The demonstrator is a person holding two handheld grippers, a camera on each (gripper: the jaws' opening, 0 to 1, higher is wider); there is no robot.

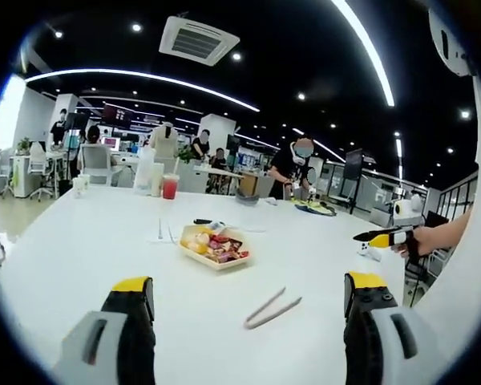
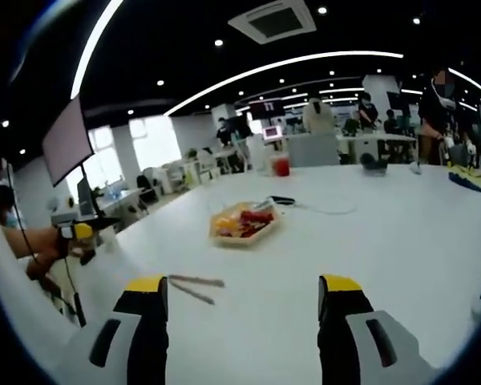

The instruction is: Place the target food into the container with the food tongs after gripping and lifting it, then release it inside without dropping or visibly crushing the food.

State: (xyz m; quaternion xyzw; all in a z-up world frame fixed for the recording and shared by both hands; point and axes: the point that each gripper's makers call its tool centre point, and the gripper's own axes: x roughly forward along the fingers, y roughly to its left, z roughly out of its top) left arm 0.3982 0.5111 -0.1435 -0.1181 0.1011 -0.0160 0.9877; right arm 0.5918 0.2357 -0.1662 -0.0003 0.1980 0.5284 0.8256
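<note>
Wide-open jaws on both your left gripper (image 1: 248, 309) and right gripper (image 2: 244, 309); tongs (image 1: 272, 309) lie untouched on the tabletop (image 1: 80, 241), near the food tray (image 1: 215, 247). Grasp the tongs first.

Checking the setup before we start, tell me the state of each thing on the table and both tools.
Left tool: open, holding nothing, above the table.
Right tool: open, holding nothing.
Tongs: lying flat on the table, not gripped, tips slightly apart.
Tray: on the table, open top, holding mixed food.
Red drink: upright, far side of the table.
</note>
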